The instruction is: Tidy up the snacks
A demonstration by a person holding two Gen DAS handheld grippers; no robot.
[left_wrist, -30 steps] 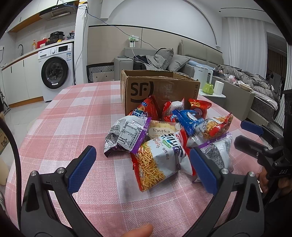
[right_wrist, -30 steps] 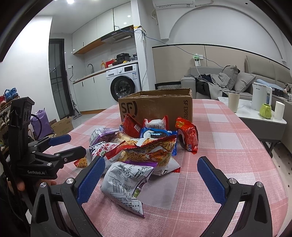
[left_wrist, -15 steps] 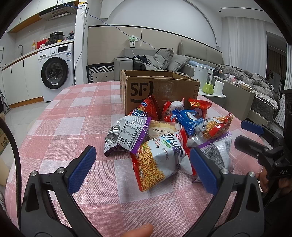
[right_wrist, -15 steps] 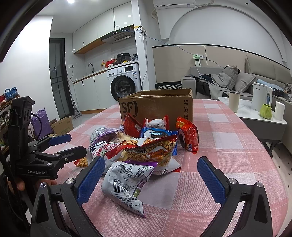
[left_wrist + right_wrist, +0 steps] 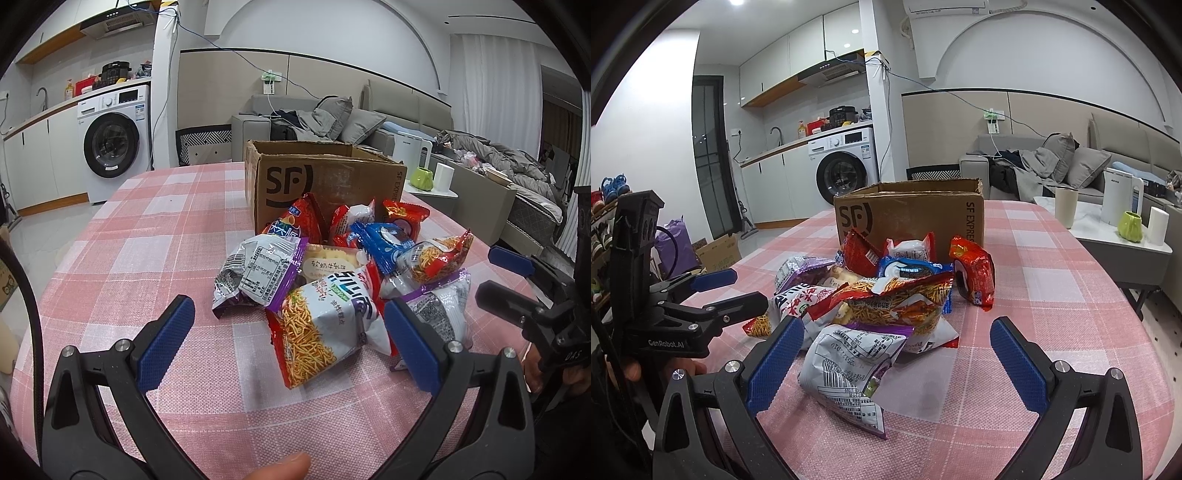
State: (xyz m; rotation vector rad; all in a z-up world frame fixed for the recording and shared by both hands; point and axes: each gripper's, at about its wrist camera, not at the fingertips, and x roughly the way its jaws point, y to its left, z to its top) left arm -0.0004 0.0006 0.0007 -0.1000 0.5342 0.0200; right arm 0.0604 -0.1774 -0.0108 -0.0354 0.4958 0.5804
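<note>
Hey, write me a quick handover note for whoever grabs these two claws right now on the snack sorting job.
Left claw: open, empty, low over the pink checked tablecloth, aimed at the white and red noodle-snack bag at the near edge of the pile.
Right claw: open, empty, facing the crinkled white and purple packet nearest it.
Snacks: all heaped on the cloth in front of the open brown cardboard SF box; the red packet stands at the pile's right edge.
Done: nothing gripped; the box's inside is hidden from both views.
Left: pick up each packet and sort it, probably into the box.
</note>
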